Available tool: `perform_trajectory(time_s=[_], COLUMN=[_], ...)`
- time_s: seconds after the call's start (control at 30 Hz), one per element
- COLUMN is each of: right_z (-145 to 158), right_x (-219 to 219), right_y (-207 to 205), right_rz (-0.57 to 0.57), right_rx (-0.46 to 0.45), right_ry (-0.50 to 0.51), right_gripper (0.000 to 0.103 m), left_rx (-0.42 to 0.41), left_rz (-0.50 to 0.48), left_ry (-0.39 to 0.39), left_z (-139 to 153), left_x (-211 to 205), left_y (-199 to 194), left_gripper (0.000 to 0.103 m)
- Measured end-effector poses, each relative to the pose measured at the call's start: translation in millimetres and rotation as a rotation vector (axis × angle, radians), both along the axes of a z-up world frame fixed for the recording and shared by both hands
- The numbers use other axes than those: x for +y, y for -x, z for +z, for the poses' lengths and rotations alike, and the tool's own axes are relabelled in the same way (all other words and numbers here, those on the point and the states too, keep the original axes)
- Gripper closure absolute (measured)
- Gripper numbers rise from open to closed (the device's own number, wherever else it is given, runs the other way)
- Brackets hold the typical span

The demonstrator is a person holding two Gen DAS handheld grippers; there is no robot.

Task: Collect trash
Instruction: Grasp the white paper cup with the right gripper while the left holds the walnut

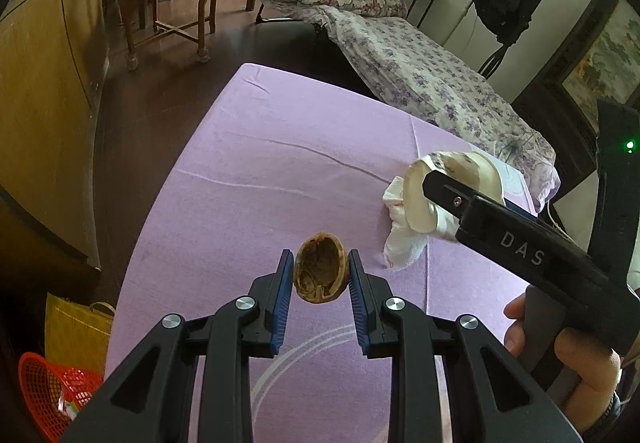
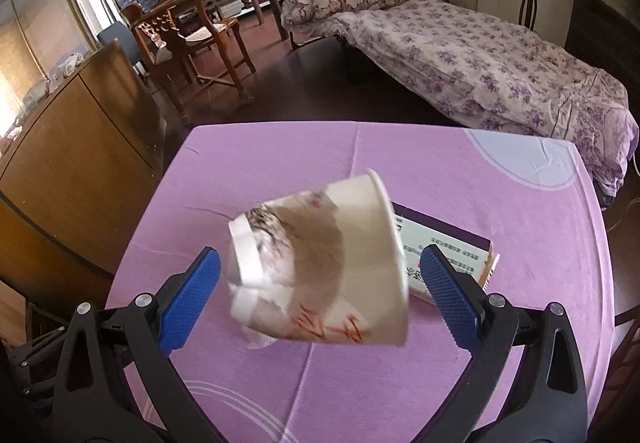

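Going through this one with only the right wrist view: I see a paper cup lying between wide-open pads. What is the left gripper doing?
Observer: The left gripper is shut on half a walnut shell, with the hollow side facing its camera.
Operator: Any other trash near the cup?
Observer: Yes, a crumpled white tissue lies right against the paper cup. In your view the cup hides most of it.
Operator: Is there a bin in sight?
Observer: A red mesh basket sits low beside the table's near left edge, next to a yellow bag.
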State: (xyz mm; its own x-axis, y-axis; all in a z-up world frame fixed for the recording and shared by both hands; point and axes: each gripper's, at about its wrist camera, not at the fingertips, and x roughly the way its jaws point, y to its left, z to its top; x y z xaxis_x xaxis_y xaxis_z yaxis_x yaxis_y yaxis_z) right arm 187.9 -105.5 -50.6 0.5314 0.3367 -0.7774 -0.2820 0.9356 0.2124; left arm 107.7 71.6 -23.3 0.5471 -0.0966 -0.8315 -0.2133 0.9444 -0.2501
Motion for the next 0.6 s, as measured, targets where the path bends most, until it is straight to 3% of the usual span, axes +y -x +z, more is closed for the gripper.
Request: perform_trajectory(time_s=[0.37,0.47,0.6], right_z=[-7.6,-5.5,-0.1], right_x=[17.8,17.9,14.1], right_y=[3.5,4.8,8.8], right_rz=[0.022,0.022,0.018], right_rx=[-0.003,-0.005,-0.006], right_ry=[0.100,0.122,0.128], right_gripper=[0.008,0.022,0.022], left_rx=[0.010,0.010,0.007], left_rz=[-0.005,-0.009,-0.011], left_ry=[0.002,0.002,0.008], left_z=[-1.4,-1.4,-0.6], left_x=[-1.0,-3.2,-2.9], left_y=[-1.3,-0.8,0.5], left_gripper=[0.076,0.076,0.076])
